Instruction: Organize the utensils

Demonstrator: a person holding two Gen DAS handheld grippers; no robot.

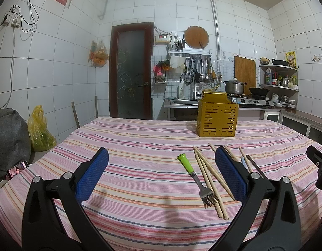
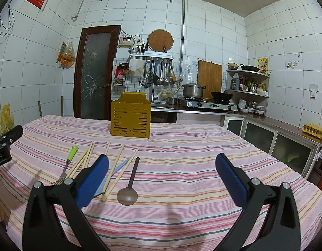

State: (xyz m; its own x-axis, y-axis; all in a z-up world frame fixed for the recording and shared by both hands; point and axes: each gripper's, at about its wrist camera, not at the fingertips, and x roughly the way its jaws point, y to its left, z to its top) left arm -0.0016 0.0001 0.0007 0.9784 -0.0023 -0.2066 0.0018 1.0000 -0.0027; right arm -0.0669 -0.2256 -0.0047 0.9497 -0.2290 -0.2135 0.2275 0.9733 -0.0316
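Observation:
A gold slotted utensil holder (image 1: 217, 118) (image 2: 130, 117) stands upright on the striped tablecloth at the far side. In front of it lie a green-handled fork (image 1: 193, 174) (image 2: 70, 156), several wooden chopsticks (image 1: 209, 179) (image 2: 116, 167), a dark spoon (image 2: 130, 185) and a pale blue utensil (image 2: 121, 166). My left gripper (image 1: 161, 173) is open and empty above the cloth, left of the fork and chopsticks. My right gripper (image 2: 161, 175) is open and empty, right of the spoon. The right gripper's body (image 1: 318, 167) shows at the edge of the left wrist view.
The table (image 1: 140, 142) is covered by a pink striped cloth. Behind it are a counter with a gas stove (image 2: 211, 104), pot and wok, a sink, a dark door (image 1: 130, 71) and a yellow bag (image 1: 39, 131) on the left. A phone (image 1: 16, 170) lies at the table's left edge.

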